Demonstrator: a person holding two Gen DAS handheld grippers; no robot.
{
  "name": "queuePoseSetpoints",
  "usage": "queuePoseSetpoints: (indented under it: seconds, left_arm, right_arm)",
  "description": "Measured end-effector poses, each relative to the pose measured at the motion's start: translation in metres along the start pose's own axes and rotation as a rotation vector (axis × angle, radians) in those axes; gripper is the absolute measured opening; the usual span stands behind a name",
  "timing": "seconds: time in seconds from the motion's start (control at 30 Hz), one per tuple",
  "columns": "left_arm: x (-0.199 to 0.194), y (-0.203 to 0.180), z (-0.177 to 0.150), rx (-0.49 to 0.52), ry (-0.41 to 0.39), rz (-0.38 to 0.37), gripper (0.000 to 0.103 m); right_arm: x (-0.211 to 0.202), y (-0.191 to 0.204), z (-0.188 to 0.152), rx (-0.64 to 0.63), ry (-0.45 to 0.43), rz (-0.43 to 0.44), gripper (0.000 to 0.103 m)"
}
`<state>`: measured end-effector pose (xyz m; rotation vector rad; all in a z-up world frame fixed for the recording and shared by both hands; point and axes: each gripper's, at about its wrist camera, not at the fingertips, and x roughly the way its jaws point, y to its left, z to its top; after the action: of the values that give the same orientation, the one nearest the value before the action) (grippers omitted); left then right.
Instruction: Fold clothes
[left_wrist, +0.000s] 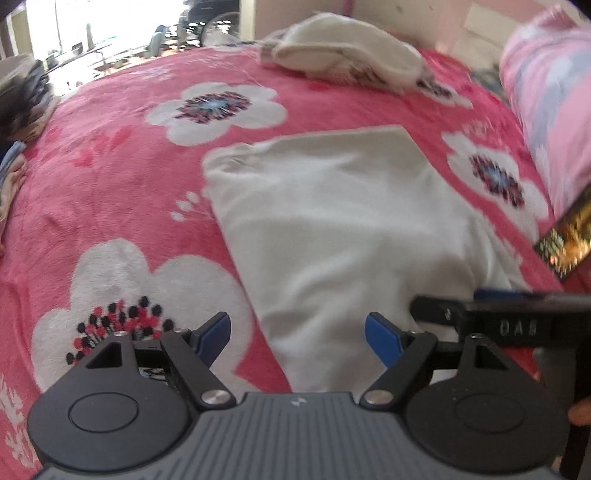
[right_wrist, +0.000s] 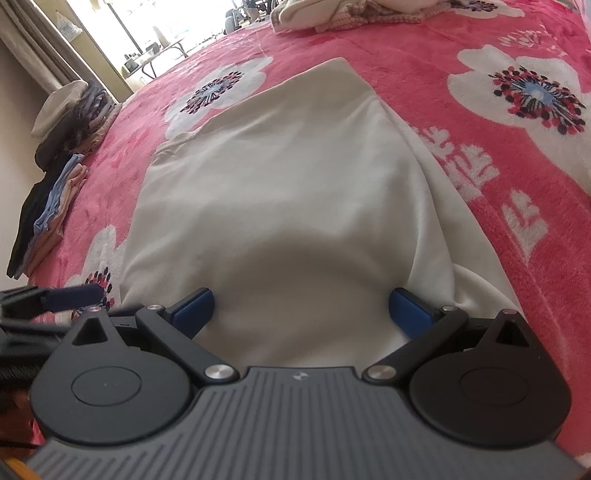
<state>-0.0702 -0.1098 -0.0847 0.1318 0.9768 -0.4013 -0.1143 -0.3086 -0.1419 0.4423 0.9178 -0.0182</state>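
A white garment (left_wrist: 332, 221) lies partly folded on the pink flowered blanket (left_wrist: 110, 177); it also shows in the right wrist view (right_wrist: 288, 192). My left gripper (left_wrist: 297, 338) is open and empty, low over the garment's near left edge. My right gripper (right_wrist: 301, 312) is open and empty over the garment's near end. The right gripper's finger (left_wrist: 480, 314) shows at the right of the left wrist view. The left gripper's finger (right_wrist: 70, 295) shows at the left of the right wrist view.
A crumpled cream garment pile (left_wrist: 343, 55) lies at the far side of the bed, also in the right wrist view (right_wrist: 332, 14). A stack of folded clothes (right_wrist: 55, 177) sits at the left edge. A pink pillow (left_wrist: 554, 103) lies at the right.
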Motion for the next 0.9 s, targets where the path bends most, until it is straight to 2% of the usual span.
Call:
queuePoseSetpoints:
  seconds: [0.2,0.9]
  left_arm:
    - [-0.008,0.017,0.004,-0.066,-0.048,-0.003,0.081]
    - [0.004,0.027,-0.007,-0.070,0.000,-0.001,0.081]
  right_arm:
    - [-0.001,-0.001,-0.002,0.001,-0.021,0.003,0.102]
    - [-0.002,-0.003,-0.004,0.021,-0.049,0.008,0.102]
